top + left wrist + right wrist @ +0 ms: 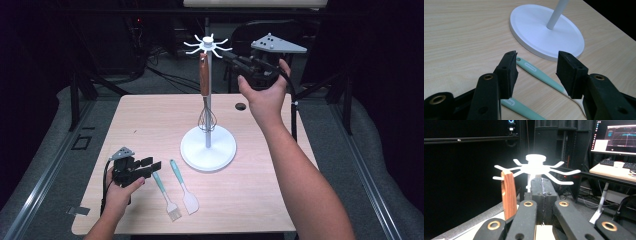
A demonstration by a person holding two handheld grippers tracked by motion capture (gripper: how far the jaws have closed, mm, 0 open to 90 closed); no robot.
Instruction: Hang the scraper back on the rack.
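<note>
- Left gripper (536, 72), jaws spread, hovers over the teal-handled silicone spatula (541, 75) on the wooden table (461, 32).
- Right gripper (541, 192), jaws pressed together, empty, sits beside the wooden-handled wire whisk (508, 195) hanging on the white hook stand (536, 167).

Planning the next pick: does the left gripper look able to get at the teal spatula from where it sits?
Probably yes. The left gripper is open, its jaws on either side of the teal spatula handle, with nothing between them and bare table around.

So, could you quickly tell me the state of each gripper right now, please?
Left gripper: open, holding nothing, jaws either side of a teal-handled utensil.
Right gripper: closed, holding nothing, up beside the rack top.
</note>
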